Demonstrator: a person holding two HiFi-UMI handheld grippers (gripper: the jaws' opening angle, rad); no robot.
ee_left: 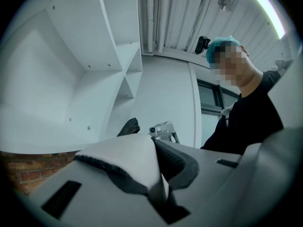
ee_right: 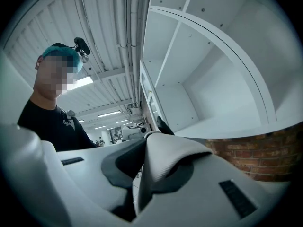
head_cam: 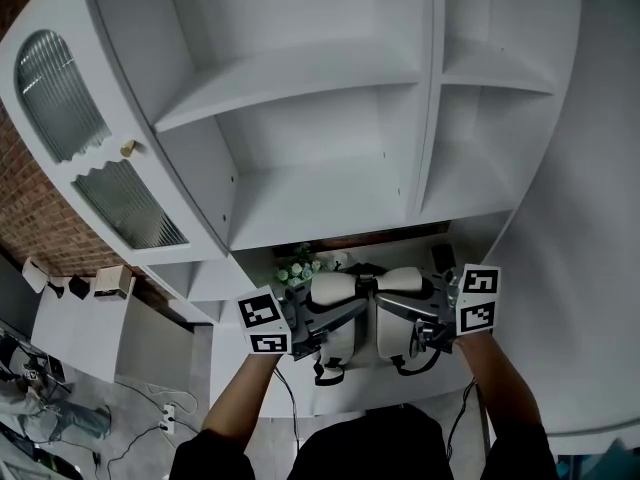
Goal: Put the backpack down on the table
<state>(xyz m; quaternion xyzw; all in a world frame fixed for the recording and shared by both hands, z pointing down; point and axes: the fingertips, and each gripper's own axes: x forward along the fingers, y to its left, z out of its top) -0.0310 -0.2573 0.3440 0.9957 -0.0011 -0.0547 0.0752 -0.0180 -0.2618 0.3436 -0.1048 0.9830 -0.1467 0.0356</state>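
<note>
Your left gripper is clamped on a fold of white fabric that stands up between its jaws, and your right gripper is pinched the same way on a second fold, so neither is empty. Both folds belong to the backpack, which hangs in the air between your hands with nothing beneath it carrying it; its dark straps dangle below. Its long axis runs across you from left to right, one end at each gripper, so neither hand is nearer and the load is shared about evenly. Just beyond it stands the white shelf unit, with a small plant at its foot, and the floor shows well below on your left. No bench top is plainly in view, so you cannot yet tell where its near edge runs; the set-down will likely need both grippers kept level until the backpack's base meets the bench.
</note>
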